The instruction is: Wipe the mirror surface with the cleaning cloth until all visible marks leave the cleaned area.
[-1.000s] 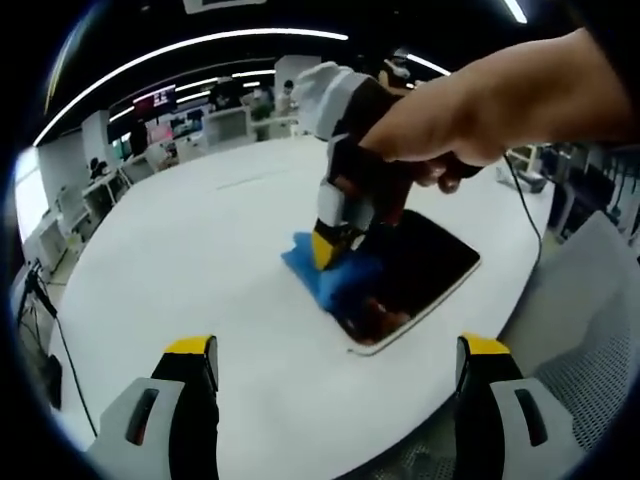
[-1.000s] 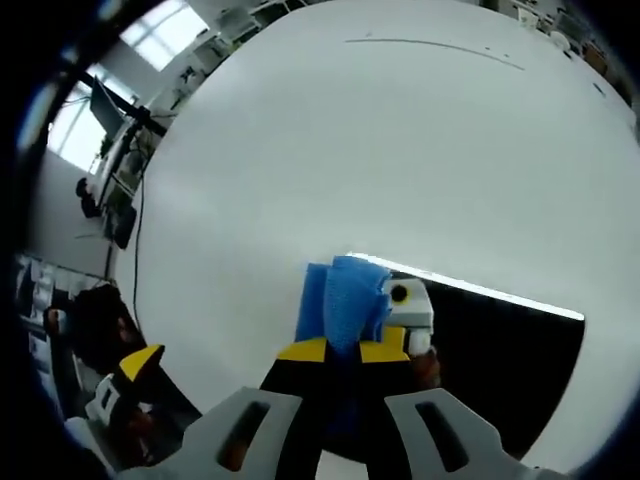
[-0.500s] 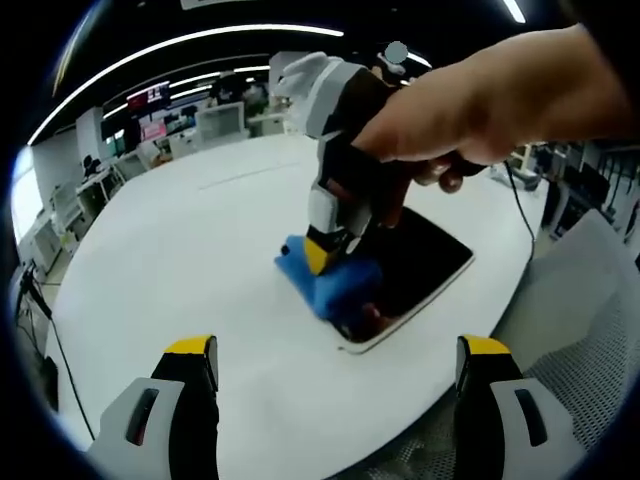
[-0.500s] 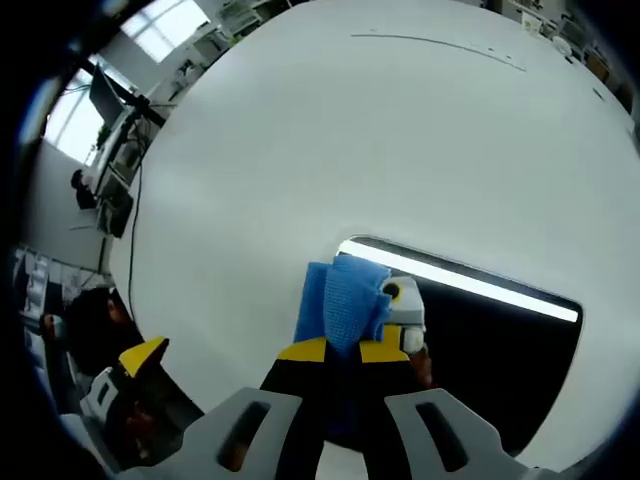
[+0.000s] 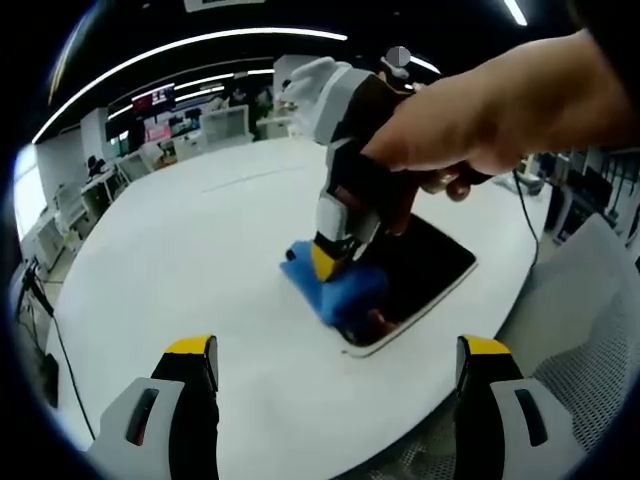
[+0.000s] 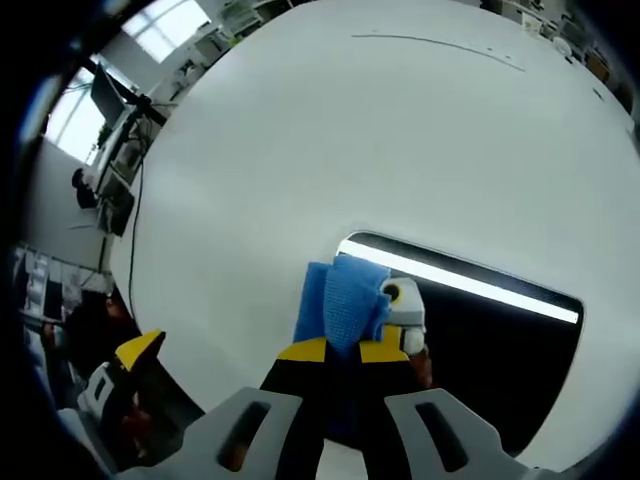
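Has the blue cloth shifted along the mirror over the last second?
Yes. In the right gripper view the cloth, clamped in the right tool, sat at the mirror's bright corner a second ago; now it overlaps further inside that edge.

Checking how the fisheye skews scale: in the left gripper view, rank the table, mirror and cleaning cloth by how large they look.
1. Table, largest.
2. Mirror.
3. Cleaning cloth, smallest, partly hidden under the right gripper.

Right gripper (image 6: pixel 342 352) clamped; left gripper (image 5: pixel 335 352) spread.
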`<action>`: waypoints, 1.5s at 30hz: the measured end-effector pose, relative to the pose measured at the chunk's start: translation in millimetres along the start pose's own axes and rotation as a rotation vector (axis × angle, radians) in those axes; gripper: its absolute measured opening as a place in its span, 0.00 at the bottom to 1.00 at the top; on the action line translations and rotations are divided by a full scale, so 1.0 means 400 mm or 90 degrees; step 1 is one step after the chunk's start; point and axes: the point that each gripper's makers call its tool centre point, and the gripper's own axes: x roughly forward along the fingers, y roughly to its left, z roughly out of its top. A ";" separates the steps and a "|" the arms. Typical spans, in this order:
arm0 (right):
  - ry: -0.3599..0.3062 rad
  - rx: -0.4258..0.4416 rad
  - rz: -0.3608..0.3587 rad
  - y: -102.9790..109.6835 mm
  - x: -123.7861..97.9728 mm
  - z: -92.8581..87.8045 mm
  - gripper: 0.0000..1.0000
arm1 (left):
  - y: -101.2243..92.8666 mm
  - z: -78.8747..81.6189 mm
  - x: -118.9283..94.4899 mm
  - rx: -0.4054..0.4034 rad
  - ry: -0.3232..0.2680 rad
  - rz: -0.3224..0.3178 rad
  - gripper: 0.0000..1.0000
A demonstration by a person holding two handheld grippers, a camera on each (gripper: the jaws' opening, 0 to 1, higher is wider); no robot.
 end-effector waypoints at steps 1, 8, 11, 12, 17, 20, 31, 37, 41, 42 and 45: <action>-0.001 0.000 -0.001 0.000 0.000 0.000 0.03 | 0.001 0.000 0.001 -0.001 0.000 0.001 0.99; -0.006 0.000 -0.006 -0.019 -0.002 -0.005 0.03 | 0.005 -0.003 0.001 -0.005 0.002 0.007 0.99; -0.006 0.000 -0.002 -0.029 -0.001 -0.004 0.03 | 0.004 -0.005 0.001 -0.004 0.004 0.006 0.99; -0.005 0.002 -0.003 -0.033 -0.002 -0.005 0.03 | 0.003 -0.005 0.002 -0.001 0.006 0.005 0.99; -0.007 0.015 -0.008 -0.067 0.011 -0.001 0.03 | 0.011 -0.011 0.001 -0.007 0.013 0.014 0.99; -0.013 0.021 -0.010 -0.086 -0.003 -0.014 0.02 | 0.011 -0.010 0.000 -0.006 0.013 0.014 0.99; -0.024 0.033 -0.006 -0.151 -0.044 -0.053 0.02 | 0.018 -0.002 -0.006 0.009 0.003 0.026 0.99; -0.024 0.029 -0.005 -0.178 -0.053 -0.060 0.02 | 0.017 0.006 -0.005 0.021 -0.008 0.025 0.99; -0.016 0.024 -0.006 -0.201 -0.061 -0.069 0.02 | 0.028 -0.004 -0.005 -0.029 -0.007 0.027 0.99; -0.015 0.024 -0.005 -0.206 -0.064 -0.072 0.02 | 0.031 0.000 -0.006 -0.026 -0.011 0.033 0.99; -0.012 0.026 -0.002 -0.223 -0.069 -0.072 0.02 | 0.024 0.001 -0.003 -0.020 -0.009 0.026 0.99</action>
